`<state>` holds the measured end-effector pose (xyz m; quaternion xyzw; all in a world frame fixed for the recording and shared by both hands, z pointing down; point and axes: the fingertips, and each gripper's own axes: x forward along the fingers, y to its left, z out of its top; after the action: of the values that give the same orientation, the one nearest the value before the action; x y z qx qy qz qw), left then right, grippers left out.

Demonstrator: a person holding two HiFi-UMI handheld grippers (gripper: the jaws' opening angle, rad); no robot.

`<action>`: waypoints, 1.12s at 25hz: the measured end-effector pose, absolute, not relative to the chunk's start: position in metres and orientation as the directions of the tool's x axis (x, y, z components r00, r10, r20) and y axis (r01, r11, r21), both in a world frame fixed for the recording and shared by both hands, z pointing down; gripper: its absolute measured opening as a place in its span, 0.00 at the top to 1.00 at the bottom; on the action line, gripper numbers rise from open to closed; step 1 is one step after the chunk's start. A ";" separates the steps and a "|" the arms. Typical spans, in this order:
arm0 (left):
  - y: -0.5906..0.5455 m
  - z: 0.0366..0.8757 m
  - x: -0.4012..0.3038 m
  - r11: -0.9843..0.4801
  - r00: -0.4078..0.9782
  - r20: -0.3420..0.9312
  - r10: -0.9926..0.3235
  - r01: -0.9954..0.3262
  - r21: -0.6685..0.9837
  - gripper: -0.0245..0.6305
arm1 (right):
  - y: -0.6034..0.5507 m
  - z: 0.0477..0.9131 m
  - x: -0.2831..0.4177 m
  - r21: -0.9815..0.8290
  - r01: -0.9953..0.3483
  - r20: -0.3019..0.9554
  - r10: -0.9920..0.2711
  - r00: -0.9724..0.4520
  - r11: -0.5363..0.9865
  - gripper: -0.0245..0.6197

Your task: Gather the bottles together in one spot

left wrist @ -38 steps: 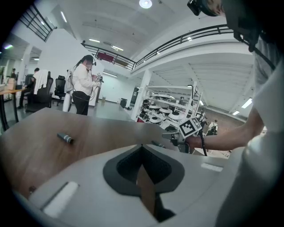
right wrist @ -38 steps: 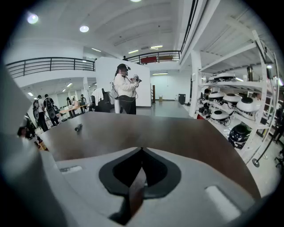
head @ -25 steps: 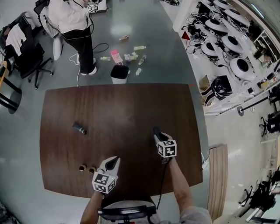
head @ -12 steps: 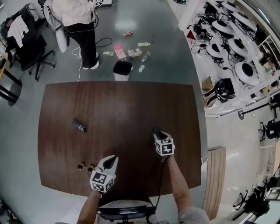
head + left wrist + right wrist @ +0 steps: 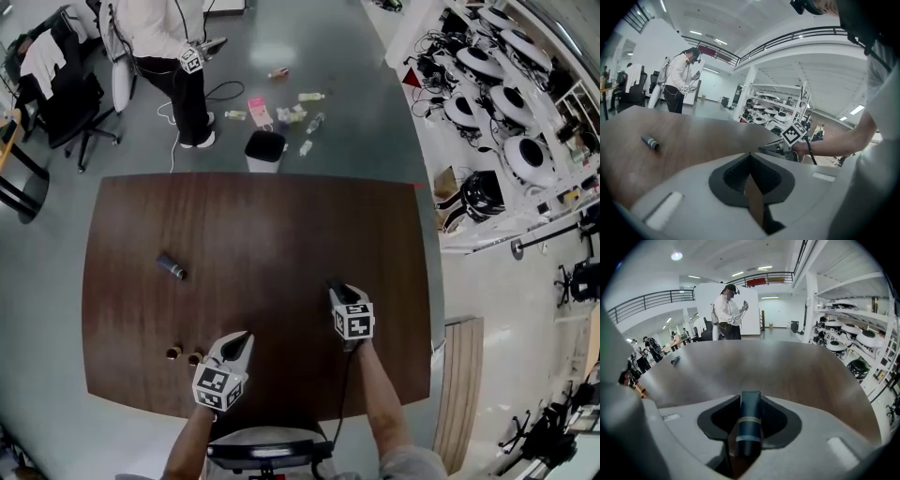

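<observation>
In the right gripper view my right gripper (image 5: 750, 399) is shut on a dark blue tube-shaped bottle (image 5: 749, 425), which stands up between the pads. Its jaws have just been opening a little with the bottle still between them. From the head view this gripper (image 5: 335, 286) hovers over the table's near right part. My left gripper (image 5: 244, 339) is near the front edge, shut and empty (image 5: 750, 157). Two small brown bottles (image 5: 174, 353) (image 5: 195, 358) stand just left of it. A dark bottle (image 5: 171, 267) lies on its side at the table's left, also in the left gripper view (image 5: 650, 142).
The brown wooden table (image 5: 262, 225) fills the middle. Beyond its far edge stand a black bin (image 5: 263, 150), scattered litter (image 5: 281, 112) and a person (image 5: 169, 56). Office chairs (image 5: 56, 103) are at the far left, shelving with equipment (image 5: 497, 94) at the right.
Both grippers stay almost where they were, the right one still holding the tube. The person beyond the table has shifted a little. The bottles on the table have not moved.
</observation>
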<state>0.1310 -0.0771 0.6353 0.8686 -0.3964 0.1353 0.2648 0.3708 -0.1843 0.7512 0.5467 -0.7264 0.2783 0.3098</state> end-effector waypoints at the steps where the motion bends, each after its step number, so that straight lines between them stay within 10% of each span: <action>1: -0.077 0.635 0.131 -0.547 0.649 0.444 -0.618 -0.760 0.351 0.96 | -0.182 0.748 0.369 -0.072 -0.967 0.749 -0.627 -0.215 0.246 0.75; 28: -0.048 0.628 0.119 -0.532 0.631 0.435 -0.642 -0.776 0.340 0.96 | -0.139 0.769 0.360 -0.040 -0.953 0.836 -0.513 -0.196 0.300 0.75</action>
<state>0.1186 -0.0484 0.6276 0.8655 -0.4095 0.1297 0.2576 0.3598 -0.1392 0.7695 0.5126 -0.7148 0.2953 0.3728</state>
